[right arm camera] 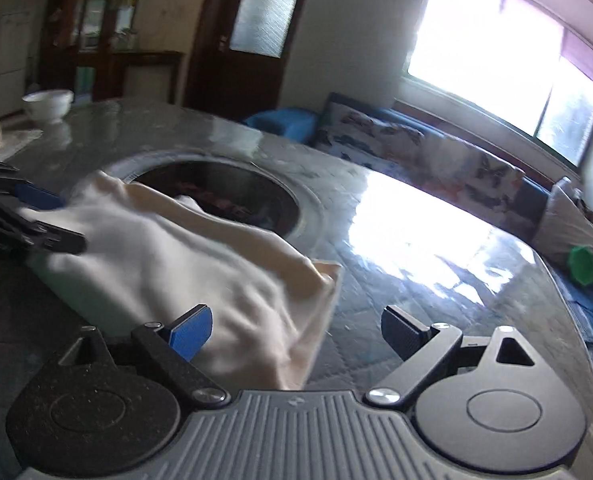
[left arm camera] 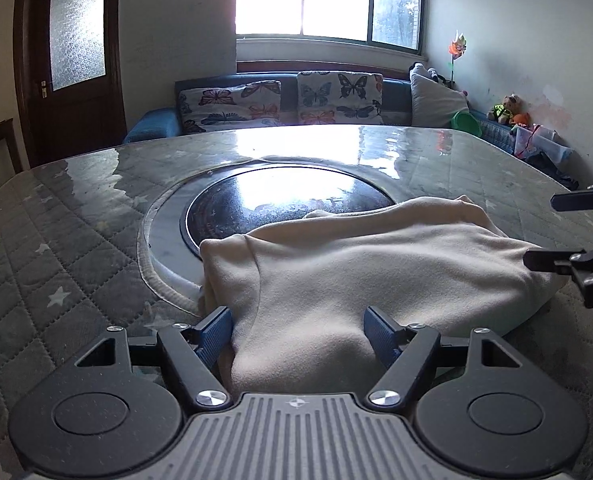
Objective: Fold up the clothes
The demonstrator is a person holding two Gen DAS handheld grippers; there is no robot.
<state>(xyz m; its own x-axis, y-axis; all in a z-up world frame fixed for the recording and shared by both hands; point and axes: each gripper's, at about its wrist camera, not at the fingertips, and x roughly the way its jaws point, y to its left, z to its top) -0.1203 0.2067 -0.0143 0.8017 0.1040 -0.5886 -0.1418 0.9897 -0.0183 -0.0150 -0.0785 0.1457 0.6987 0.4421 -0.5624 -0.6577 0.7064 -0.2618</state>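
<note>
A cream garment [left arm camera: 376,272] lies folded in a thick bundle on the table, partly over the round black inset [left arm camera: 280,200]. My left gripper [left arm camera: 298,330] is open, its blue pads either side of the garment's near edge, not pinching it. In the right wrist view the garment [right arm camera: 184,264] lies ahead and left. My right gripper [right arm camera: 296,328] is open at the garment's right corner, cloth between the jaws. The right gripper shows at the right edge of the left wrist view [left arm camera: 572,232], the left gripper at the left edge of the right wrist view [right arm camera: 28,216].
The table [left arm camera: 56,248] has a grey quilted star-print cover under glossy plastic. A white bowl [right arm camera: 48,104] stands at its far left corner. A sofa with butterfly cushions [left arm camera: 280,100] sits behind the table under the window. A dark door [left arm camera: 72,48] is at left.
</note>
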